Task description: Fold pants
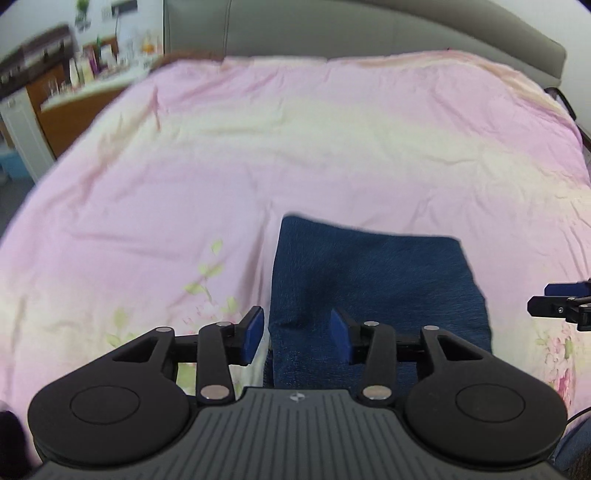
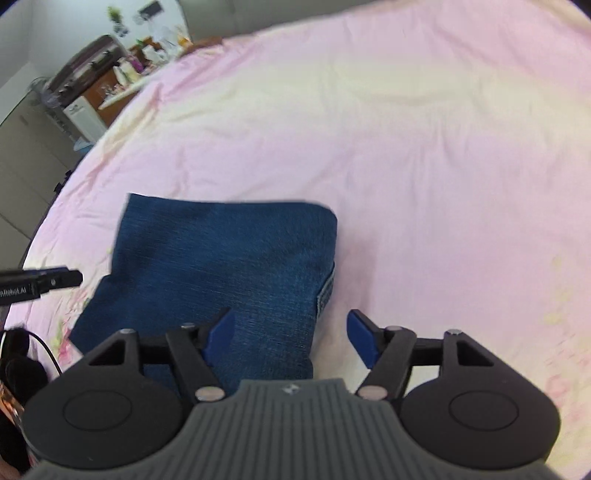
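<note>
Lying folded into a compact dark-blue denim rectangle, the pants (image 1: 376, 284) rest flat on the pink bedspread (image 1: 258, 147) near the bed's close edge, with one side showing a lighter stitched layer in the right wrist view. The left tongs (image 1: 297, 334) hang spread wide over the near left corner of the pants, one blue pad out over the bedspread and the other above the denim, with nothing gripped between them. The right tongs (image 2: 291, 334) are likewise spread wide and hold nothing, straddling the near right corner of the pants (image 2: 225, 266): its left pad sits above the denim and its right pad above bare bedspread (image 2: 424, 147). A grey headboard (image 1: 369, 29) stands at the far end of the bed, and a cluttered brown cabinet (image 1: 66, 107) stands off to the left.
</note>
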A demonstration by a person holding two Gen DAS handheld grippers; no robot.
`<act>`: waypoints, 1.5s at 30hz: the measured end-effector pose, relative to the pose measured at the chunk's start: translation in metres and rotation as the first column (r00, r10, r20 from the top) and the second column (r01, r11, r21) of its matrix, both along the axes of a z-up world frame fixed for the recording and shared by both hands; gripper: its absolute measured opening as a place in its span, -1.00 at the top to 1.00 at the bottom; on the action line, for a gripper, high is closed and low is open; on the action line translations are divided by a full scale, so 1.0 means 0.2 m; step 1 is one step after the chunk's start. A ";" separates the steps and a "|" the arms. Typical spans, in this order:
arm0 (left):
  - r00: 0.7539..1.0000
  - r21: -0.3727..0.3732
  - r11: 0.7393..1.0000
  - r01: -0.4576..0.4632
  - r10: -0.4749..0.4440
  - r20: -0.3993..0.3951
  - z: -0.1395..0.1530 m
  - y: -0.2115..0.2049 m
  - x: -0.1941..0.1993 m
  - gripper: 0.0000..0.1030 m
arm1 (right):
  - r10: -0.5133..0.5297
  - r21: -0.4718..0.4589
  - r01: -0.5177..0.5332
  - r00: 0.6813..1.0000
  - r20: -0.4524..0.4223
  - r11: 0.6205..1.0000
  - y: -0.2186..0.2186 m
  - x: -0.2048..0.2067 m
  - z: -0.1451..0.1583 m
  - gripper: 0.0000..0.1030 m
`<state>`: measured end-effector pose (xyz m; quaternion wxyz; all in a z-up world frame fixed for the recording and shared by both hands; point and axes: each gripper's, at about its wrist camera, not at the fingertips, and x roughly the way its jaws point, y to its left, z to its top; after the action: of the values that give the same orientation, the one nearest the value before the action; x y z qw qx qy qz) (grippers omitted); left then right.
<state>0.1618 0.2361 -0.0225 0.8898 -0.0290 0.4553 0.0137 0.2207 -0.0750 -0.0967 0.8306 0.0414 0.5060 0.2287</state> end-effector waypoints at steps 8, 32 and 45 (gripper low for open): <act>0.976 0.152 0.985 0.075 -0.104 0.192 0.52 -0.22 -0.43 -0.15 | 0.088 -0.007 -0.090 0.954 0.286 0.996 -0.13 -0.45 0.54 -0.44; 0.946 0.186 0.979 -0.083 0.019 0.324 0.17 -0.62 -1.03 -0.66 | -0.052 0.004 0.062 0.812 0.581 0.998 -0.25 -1.61 0.42 -0.90; 0.979 0.169 0.983 -0.074 0.039 0.202 -0.05 -0.65 -1.02 -0.66 | -0.058 -0.068 0.104 0.870 0.490 0.992 -0.19 -1.51 0.19 -0.90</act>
<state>-0.0425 0.1053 -0.0324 0.9289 0.0351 0.3608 0.0762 -0.0810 -0.1133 -0.0597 0.9411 -0.0346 0.2883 0.1734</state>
